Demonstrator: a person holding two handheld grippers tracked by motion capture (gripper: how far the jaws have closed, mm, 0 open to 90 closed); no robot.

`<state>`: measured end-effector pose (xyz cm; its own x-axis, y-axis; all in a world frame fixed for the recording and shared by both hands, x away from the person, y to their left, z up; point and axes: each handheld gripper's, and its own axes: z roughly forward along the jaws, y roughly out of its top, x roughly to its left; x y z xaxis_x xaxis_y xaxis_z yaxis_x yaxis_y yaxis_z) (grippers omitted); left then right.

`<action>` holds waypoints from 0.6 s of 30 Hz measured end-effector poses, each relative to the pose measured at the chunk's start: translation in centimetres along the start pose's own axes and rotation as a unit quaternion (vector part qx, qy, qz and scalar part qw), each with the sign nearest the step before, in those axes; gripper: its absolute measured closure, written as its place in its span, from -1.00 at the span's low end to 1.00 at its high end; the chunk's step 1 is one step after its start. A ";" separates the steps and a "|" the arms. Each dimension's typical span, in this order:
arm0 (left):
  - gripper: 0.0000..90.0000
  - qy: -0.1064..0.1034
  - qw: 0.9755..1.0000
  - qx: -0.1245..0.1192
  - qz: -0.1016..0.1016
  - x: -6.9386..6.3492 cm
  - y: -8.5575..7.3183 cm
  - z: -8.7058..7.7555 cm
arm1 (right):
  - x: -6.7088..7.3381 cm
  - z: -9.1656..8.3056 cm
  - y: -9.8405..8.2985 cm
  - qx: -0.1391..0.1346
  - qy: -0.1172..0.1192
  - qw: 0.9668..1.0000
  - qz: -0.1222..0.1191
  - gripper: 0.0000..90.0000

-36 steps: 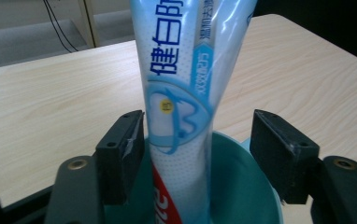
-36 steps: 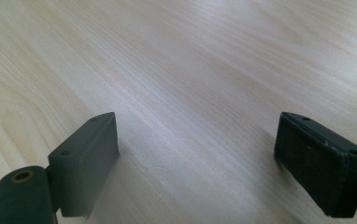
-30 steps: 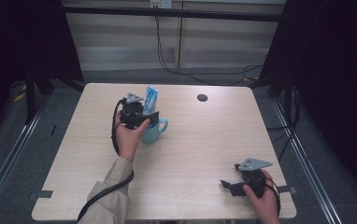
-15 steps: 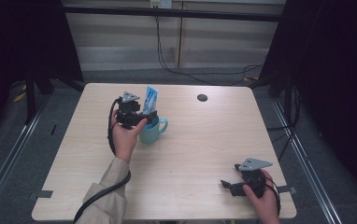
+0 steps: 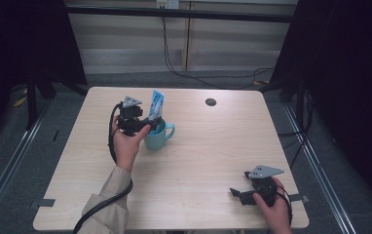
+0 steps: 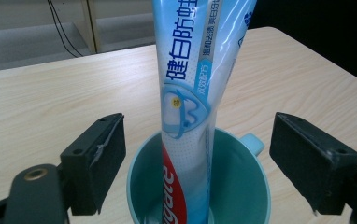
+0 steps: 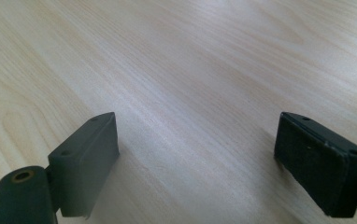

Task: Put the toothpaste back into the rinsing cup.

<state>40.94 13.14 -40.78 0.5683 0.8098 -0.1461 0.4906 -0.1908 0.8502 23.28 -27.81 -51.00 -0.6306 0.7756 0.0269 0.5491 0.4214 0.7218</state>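
Pale wood table under both my tools, dark floor around. Landmark: teal mug, far-left of centre. Toothpaste tube stands in mug, leaning on rim. Left gripper just beside mug, jaws just been opening, wide either side of tube, no contact. Right gripper well apart from mug, near edge, jaws open, nothing between.

Risk: pulling back crooked, pad clips tube, tube tips out or mug slides.

Tube top cut off in left gripper view; tube base hidden inside mug.

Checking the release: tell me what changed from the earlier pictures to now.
The left gripper has just been opening its jaws; they now stand clear of the toothpaste tube, which stands in the teal mug, let go. The mug, the tube and the right gripper, open low over the table, kept their places.
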 end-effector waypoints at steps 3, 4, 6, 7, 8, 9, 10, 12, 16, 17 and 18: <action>-0.62 -0.002 1.000 -0.002 -0.002 0.0 -0.1 -0.2 | 0.0 0.0 0.0 0.000 0.000 1.000 0.000 -0.71; -0.63 -0.004 1.000 -0.001 -0.002 0.1 -0.1 -0.3 | 0.0 0.0 0.0 0.000 0.000 1.000 0.000 -0.71; -0.63 -0.003 1.000 -0.001 -0.002 0.1 -0.1 -0.4 | 0.0 0.0 0.0 0.000 0.000 1.000 0.000 -0.71; -0.63 -0.005 1.000 -0.004 -0.006 0.1 -0.2 -0.4 | 0.0 0.0 0.0 0.000 0.000 1.000 0.000 -0.71; -0.63 -0.007 1.000 -0.001 -0.005 0.1 -0.2 -0.4 | 0.0 0.0 0.0 0.000 0.000 1.000 0.000 -0.71; -0.64 -0.006 1.000 -0.003 -0.007 0.1 -0.3 -0.5 | 0.0 0.0 0.0 0.000 0.000 1.000 0.000 -0.71; -0.64 -0.005 1.000 -0.001 -0.004 0.1 -0.3 -0.6 | 0.0 0.0 0.0 0.000 0.000 1.000 0.000 -0.71; -0.64 -0.008 1.000 -0.002 -0.007 0.2 -0.3 -0.7 | 0.0 0.0 0.0 0.000 0.000 1.000 0.000 -0.71; -0.64 -0.008 1.000 -0.002 -0.007 0.3 -0.3 -1.0 | 0.0 0.0 0.0 0.000 0.000 1.000 0.000 -0.71; -0.64 -0.008 1.000 -0.002 -0.007 0.3 -0.3 -1.1 | 0.0 0.0 0.0 0.000 0.000 1.000 0.000 -0.71; -0.64 -0.009 1.000 -0.003 -0.007 0.3 -0.3 -1.2 | 0.0 0.0 0.0 0.000 0.000 1.000 0.000 -0.71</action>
<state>40.19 14.12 -40.50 0.5732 0.8022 -0.1669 0.4947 -0.1764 0.8510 23.28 -27.81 -51.00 -0.6307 0.7756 0.0270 0.5491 0.4214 0.7218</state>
